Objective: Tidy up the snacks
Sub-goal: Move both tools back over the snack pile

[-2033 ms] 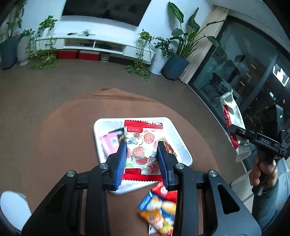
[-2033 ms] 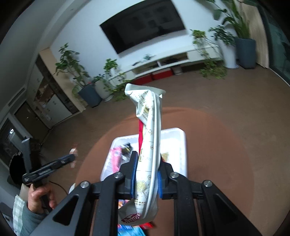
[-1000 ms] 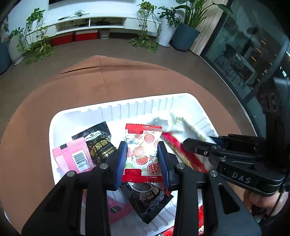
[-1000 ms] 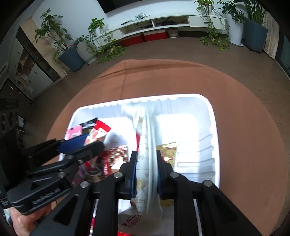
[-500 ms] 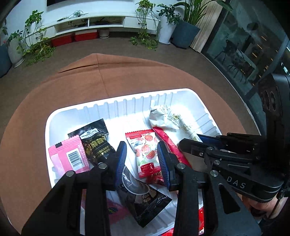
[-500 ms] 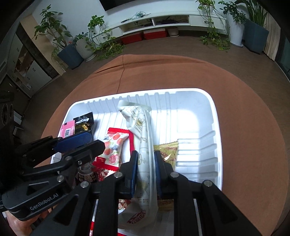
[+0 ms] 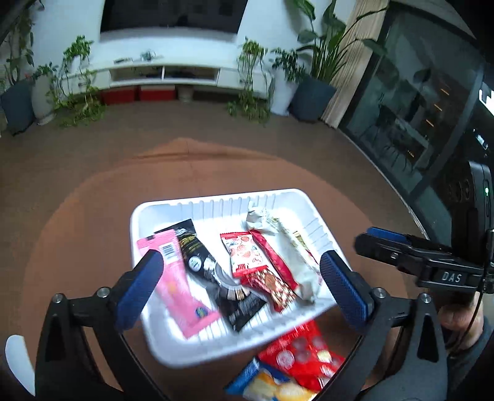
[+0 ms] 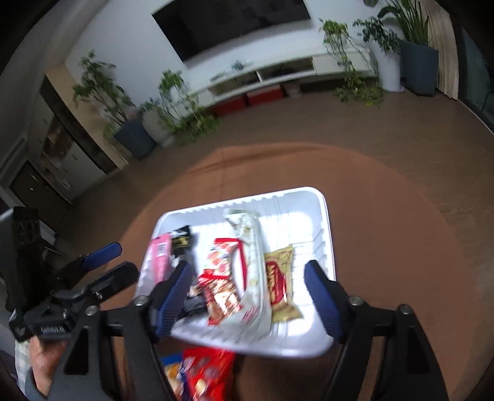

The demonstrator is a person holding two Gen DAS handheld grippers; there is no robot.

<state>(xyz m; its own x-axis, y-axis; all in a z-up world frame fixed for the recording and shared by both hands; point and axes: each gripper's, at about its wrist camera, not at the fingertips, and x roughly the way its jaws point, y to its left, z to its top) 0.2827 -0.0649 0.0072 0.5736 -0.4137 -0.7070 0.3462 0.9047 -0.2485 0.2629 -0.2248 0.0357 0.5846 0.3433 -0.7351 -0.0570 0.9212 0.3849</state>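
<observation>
Where plants (image 7: pixel 83 92) stand, brown rug (image 7: pixel 77 216) lies.

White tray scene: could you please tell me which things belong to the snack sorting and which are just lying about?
Job:
white ribbed plastic tray
pink flat packet
long white wrapper
red snack bag outside the tray

Lying about:
potted plants
wall television

"das" in pale letters on the right tongs (image 7: pixel 383 239) body
</observation>
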